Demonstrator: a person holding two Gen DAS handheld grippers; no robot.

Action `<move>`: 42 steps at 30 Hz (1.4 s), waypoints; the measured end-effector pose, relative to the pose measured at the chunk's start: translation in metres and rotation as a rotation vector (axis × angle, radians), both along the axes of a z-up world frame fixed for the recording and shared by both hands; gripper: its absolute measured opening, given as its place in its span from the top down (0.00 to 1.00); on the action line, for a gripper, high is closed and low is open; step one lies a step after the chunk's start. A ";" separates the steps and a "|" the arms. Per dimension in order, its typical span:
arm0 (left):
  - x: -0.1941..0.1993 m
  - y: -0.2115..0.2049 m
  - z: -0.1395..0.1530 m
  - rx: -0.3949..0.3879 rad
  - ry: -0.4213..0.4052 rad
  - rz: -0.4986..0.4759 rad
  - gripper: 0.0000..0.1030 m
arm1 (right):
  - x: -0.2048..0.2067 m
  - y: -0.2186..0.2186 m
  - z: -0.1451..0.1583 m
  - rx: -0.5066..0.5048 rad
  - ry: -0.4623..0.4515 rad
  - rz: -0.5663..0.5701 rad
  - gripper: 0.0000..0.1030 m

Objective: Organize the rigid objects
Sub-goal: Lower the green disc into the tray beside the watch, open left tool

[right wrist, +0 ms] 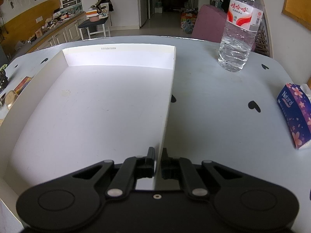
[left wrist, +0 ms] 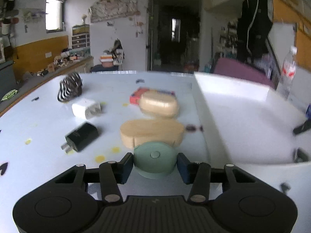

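A round pale-green case (left wrist: 153, 167) lies on the white table in the left wrist view, between the fingers of my left gripper (left wrist: 155, 162); both blue pads touch its sides. Just beyond it lie two tan oval boxes (left wrist: 151, 134) (left wrist: 159, 104), with a red packet (left wrist: 136, 97) behind them. To the left are a black charger (left wrist: 81, 136), a white charger (left wrist: 85, 108) and a striped hair claw (left wrist: 69, 88). The white tray (left wrist: 233, 89) stands to the right. In the right wrist view my right gripper (right wrist: 157, 155) is shut on the tray's right wall (right wrist: 169, 101).
A water bottle (right wrist: 239, 31) stands on the table beyond the tray's right side, and a blue tissue pack (right wrist: 295, 114) lies at the right edge. Nothing lies inside the tray (right wrist: 29, 89). The table's left edge borders a cluttered counter (left wrist: 58, 66).
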State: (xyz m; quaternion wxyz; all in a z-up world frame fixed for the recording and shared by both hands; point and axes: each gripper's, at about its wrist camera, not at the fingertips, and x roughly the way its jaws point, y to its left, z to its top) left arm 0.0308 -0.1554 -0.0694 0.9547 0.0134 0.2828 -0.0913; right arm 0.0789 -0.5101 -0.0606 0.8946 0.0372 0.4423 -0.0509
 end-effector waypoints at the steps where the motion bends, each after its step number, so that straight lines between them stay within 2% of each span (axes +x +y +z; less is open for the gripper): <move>1: -0.003 0.000 0.007 -0.013 -0.020 0.001 0.51 | 0.000 0.001 0.000 -0.004 0.000 0.001 0.94; 6: -0.021 -0.015 0.045 -0.069 -0.120 -0.052 0.51 | 0.000 0.000 0.000 0.000 -0.001 -0.001 0.94; 8: -0.024 -0.028 0.054 -0.083 -0.134 -0.094 0.51 | 0.000 0.000 0.000 -0.001 0.000 0.000 0.94; 12: -0.024 -0.069 0.056 -0.094 -0.092 -0.216 0.51 | 0.000 0.000 0.001 -0.002 0.000 0.000 0.94; 19: -0.011 -0.132 0.033 -0.083 0.034 -0.358 0.51 | 0.000 0.000 0.001 -0.002 0.000 0.001 0.94; 25: 0.001 -0.155 0.011 -0.081 0.156 -0.371 0.51 | 0.000 0.000 0.001 -0.002 0.000 0.000 0.94; 33: 0.007 -0.163 0.001 -0.056 0.212 -0.379 0.51 | 0.000 0.000 0.001 -0.001 0.000 0.000 0.94; 42: 0.006 -0.165 -0.001 -0.052 0.226 -0.370 0.48 | 0.000 0.000 0.000 -0.002 0.000 0.000 0.94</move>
